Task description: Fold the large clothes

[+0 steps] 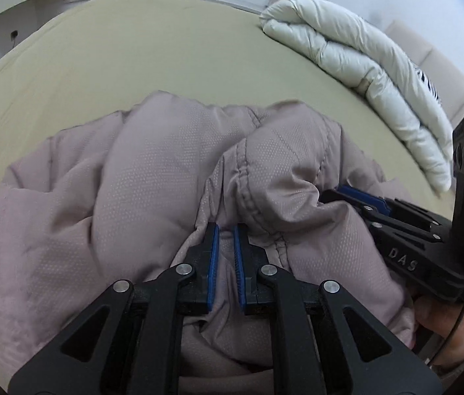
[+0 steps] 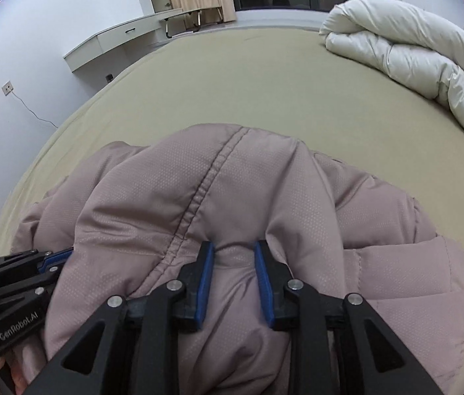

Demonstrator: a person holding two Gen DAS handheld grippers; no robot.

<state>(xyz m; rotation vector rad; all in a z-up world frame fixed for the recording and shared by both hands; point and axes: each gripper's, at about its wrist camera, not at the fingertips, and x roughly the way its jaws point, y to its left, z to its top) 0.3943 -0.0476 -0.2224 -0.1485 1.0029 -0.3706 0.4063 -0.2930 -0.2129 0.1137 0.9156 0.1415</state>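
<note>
A large mauve puffer jacket (image 1: 139, 177) lies bunched on the beige bed (image 1: 133, 49); it also fills the right wrist view (image 2: 225, 191). My left gripper (image 1: 226, 230) is shut on a fold of the jacket, its blue pads pinching the fabric. My right gripper (image 2: 233, 248) is shut on a thicker fold beside a stitched seam. In the left wrist view the right gripper (image 1: 347, 194) comes in from the right, its tips buried in fabric. In the right wrist view the left gripper (image 2: 64, 255) shows at the left edge.
A folded white duvet (image 1: 363, 75) lies at the bed's far right; it also shows in the right wrist view (image 2: 412, 56). A white desk (image 2: 116, 42) stands along the wall past the bed. Bare beige sheet (image 2: 232, 82) stretches beyond the jacket.
</note>
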